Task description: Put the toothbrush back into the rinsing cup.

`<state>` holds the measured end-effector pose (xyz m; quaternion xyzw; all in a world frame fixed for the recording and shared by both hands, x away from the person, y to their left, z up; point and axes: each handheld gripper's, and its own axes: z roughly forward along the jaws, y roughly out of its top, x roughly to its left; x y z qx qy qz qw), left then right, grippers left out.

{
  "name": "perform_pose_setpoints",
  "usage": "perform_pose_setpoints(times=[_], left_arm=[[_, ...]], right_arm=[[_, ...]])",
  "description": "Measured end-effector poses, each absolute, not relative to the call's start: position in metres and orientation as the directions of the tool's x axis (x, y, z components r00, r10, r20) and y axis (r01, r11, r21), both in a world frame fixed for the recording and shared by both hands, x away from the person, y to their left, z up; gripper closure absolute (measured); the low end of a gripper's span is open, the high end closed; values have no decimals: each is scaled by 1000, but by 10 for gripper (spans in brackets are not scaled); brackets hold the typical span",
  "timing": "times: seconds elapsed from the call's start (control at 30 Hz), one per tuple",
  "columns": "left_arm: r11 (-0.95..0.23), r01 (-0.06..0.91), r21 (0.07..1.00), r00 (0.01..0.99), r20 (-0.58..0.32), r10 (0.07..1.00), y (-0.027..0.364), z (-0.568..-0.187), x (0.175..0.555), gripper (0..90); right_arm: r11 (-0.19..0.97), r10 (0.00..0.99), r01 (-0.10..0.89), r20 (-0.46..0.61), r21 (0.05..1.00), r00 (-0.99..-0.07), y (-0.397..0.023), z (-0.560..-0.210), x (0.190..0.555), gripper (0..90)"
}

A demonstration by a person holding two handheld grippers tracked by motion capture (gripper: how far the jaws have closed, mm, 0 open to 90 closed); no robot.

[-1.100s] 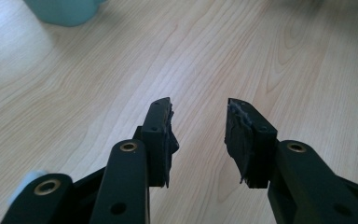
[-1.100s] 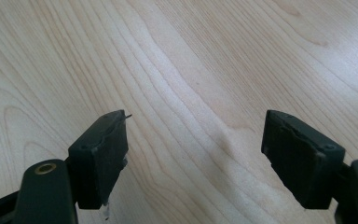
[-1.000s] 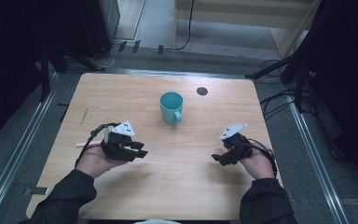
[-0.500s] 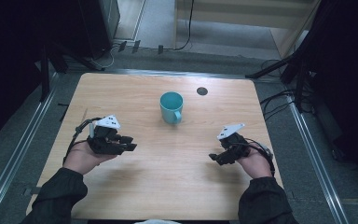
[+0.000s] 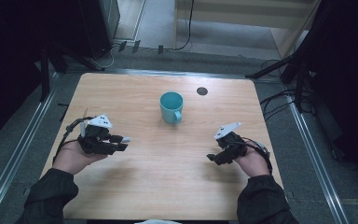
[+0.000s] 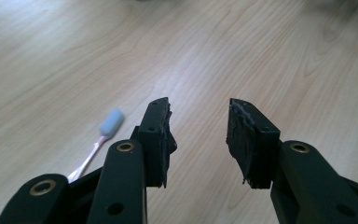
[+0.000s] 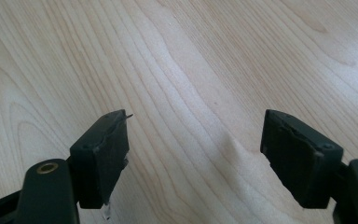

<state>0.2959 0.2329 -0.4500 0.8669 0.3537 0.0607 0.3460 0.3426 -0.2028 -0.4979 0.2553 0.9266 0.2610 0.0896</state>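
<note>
— What surrounds the wooden table (image 5: 121, 93)?
— A grey floor (image 5: 158, 28), with metal rails (image 5: 14, 154) along both sides. Black cables (image 5: 279, 100) trail at the right.
— And farther back?
— A light wooden cabinet (image 5: 261, 18), dark drapes (image 5: 9, 56) left and right.

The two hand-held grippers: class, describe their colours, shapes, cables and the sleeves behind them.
Both the left gripper and right gripper are black, each topped with a pale three-cornered plate and trailing thin black cables. Their jaws are blocky with worn black pads and brass-coloured pivot pins. The person wears dark long sleeves.
</note>
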Motion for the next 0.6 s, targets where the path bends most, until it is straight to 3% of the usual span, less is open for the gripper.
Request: perform_pose_setpoints(times=[0.6], left_arm=[[-478, 630, 612, 688, -155, 709, 276, -455, 308, 604]], right_arm=[[737, 515, 423, -34, 527, -856, -204, -497, 341, 238]])
